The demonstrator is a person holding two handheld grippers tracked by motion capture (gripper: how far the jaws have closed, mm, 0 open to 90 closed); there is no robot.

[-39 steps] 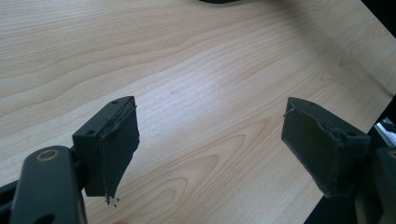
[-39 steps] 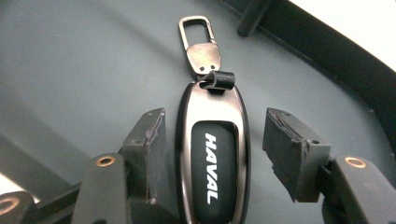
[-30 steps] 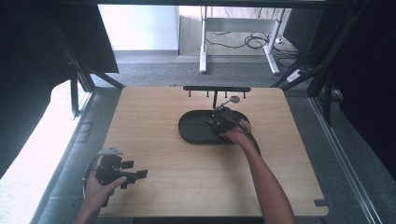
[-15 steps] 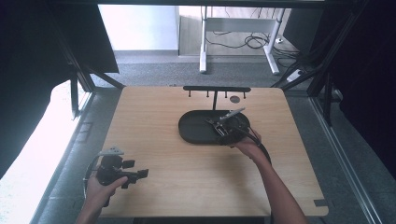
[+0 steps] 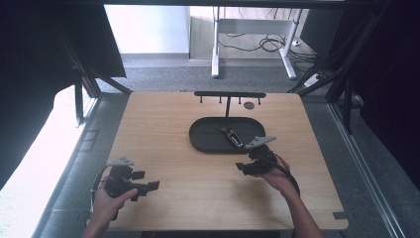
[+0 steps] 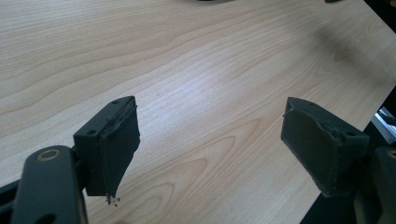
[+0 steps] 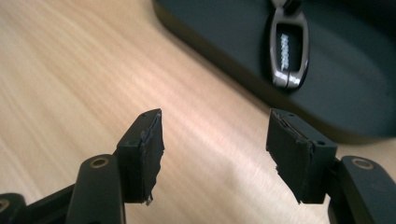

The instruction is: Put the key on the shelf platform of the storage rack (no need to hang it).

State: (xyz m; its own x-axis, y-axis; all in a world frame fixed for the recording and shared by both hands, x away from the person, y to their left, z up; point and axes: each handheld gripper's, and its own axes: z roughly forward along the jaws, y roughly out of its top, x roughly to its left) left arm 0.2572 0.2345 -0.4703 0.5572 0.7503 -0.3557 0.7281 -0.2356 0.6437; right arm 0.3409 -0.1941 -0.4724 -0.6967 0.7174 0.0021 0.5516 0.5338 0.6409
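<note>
While my right tool [image 5: 245,167] hangs with jaws spread at centre frame, just below the black oval tray [image 5: 205,141], a dark carabiner-like clip [image 5: 233,137] lies inside it; my left tool [image 5: 148,187], also gaping, hovers over the counter [image 5: 158,124] at lower left.

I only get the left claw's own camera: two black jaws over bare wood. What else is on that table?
Observer: A black oval tray lies mid-table, with a small metal clip in it.
Operator: Is the other claw holding that clip?
Observer: No. The right claw hangs open just outside the tray's near rim, empty.
Operator: Anything behind the tray?
Observer: A black T-shaped rack with small pegs, nothing hanging on it.
</note>
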